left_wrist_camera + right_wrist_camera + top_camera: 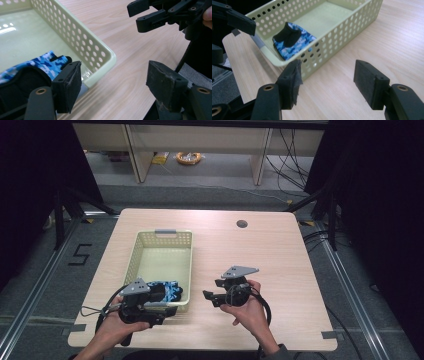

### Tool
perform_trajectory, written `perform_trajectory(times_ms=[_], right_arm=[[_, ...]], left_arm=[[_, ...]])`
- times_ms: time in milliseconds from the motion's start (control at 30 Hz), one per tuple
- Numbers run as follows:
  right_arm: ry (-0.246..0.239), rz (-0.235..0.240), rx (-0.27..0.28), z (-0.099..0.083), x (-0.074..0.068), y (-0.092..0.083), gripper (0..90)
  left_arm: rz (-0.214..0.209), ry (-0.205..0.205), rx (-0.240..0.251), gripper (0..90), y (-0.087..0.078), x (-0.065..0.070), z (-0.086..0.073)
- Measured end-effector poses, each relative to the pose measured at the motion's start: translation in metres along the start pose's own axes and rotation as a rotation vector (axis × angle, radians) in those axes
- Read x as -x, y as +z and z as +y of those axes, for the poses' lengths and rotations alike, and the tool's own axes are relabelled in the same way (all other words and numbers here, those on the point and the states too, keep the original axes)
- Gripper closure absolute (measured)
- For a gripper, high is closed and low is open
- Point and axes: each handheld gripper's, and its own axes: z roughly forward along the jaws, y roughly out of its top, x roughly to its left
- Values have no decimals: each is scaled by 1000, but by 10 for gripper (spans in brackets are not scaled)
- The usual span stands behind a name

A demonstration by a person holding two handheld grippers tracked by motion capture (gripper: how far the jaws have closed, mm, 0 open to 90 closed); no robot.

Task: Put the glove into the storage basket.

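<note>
While lying folded in the basket's (pixel 352 27) near corner, glove (pixel 292 41) untouched; left gripper (pixel 113 82) gaping empty, right gripper (pixel 328 82) likewise, both over bare table (pixel 280 250).

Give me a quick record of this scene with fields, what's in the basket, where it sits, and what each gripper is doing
surface: light wooden table
container: pale yellow-green perforated plastic basket, left of centre
contents: blue camouflage and black folded fabric item, at the basket's near end
left gripper: jaws open, nothing between them, at the basket's near corner
right gripper: jaws open, nothing between them, over bare table right of the basket
</note>
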Motion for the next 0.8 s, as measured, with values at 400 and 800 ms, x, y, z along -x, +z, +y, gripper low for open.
perform_trajectory(times_ms=[400,800], right_arm=[[40,-32,-9,-29,7,-16,383],[59,-17,3,-51,2,-26,347]], left_arm=[[-69,14,12,249,9,16,-24],[-93,76,-3,187,15,25,-47]])
